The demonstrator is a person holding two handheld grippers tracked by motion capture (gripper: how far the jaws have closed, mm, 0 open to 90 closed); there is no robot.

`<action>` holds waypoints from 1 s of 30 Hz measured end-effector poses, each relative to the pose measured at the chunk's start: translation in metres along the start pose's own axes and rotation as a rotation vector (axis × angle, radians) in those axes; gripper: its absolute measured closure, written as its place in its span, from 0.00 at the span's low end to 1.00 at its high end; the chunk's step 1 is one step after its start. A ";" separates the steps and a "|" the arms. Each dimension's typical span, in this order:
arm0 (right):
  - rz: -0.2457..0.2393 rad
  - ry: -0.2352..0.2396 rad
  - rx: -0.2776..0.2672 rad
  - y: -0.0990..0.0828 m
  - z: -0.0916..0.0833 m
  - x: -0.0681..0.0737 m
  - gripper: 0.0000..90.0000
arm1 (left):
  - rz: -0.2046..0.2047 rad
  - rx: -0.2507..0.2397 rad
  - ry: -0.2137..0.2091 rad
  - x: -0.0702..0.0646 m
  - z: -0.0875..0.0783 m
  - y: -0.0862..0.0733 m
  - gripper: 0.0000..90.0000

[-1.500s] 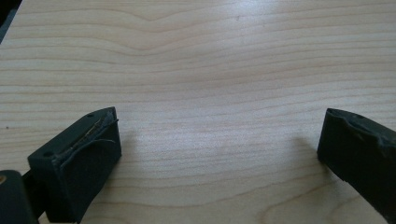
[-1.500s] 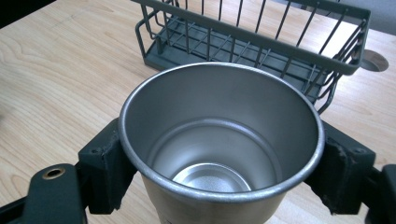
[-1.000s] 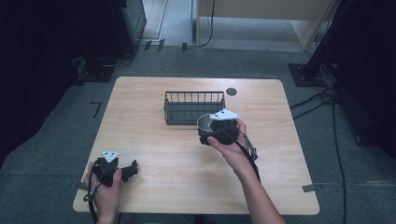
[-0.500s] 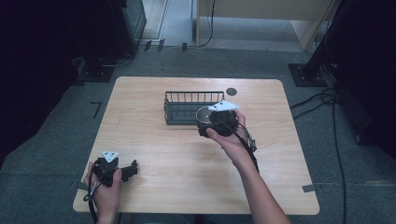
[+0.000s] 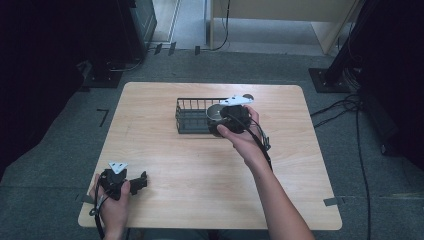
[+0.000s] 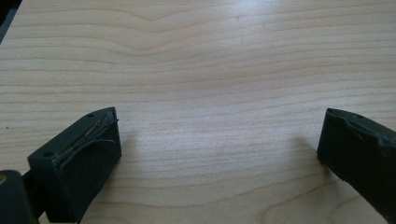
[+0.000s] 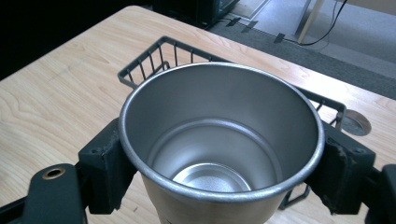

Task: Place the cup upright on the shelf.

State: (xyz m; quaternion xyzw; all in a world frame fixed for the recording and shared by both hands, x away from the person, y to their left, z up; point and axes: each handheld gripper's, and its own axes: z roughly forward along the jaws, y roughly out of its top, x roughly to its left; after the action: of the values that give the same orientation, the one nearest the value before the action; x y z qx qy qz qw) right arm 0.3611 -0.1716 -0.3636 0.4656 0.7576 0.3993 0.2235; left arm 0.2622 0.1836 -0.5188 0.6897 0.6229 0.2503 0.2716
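Observation:
A steel cup (image 7: 219, 140), upright and empty, sits between the pads of my right gripper (image 7: 222, 163), which is shut on its wall just below the rim. In the high view the cup (image 5: 216, 112) hangs at the right end of the black wire basket (image 5: 192, 117), with the right gripper (image 5: 221, 121) around it. The basket (image 7: 154, 53) lies just beyond the cup. My left gripper (image 5: 142, 181) rests at the front left of the table, open, with bare wood between its jaws (image 6: 219, 154).
The wooden table (image 5: 200, 165) stands on grey carpet. A small round disc (image 7: 356, 123) is set into the tabletop behind the basket. Cables (image 5: 345, 107) and dark stands lie on the floor around the table.
My right hand has carried the cup up and away from the person, toward the right end of the basket. The left gripper has stayed still.

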 end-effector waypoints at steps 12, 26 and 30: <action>-0.004 -0.027 -0.006 0.021 0.009 -0.005 0.21 | 0.000 0.000 0.000 0.000 0.000 0.000 0.00; -0.012 -0.072 -0.005 0.038 0.026 -0.015 0.21 | 0.000 0.000 0.000 0.000 0.000 0.000 0.00; -0.018 -0.102 -0.006 0.041 0.034 -0.019 0.21 | 0.001 0.001 0.000 0.000 0.000 0.000 0.00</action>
State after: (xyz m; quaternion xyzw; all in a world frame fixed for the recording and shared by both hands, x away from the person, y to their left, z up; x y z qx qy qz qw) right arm 0.4156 -0.1647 -0.3511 0.4777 0.7483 0.3751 0.2668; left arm 0.2621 0.1836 -0.5188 0.6901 0.6227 0.2500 0.2713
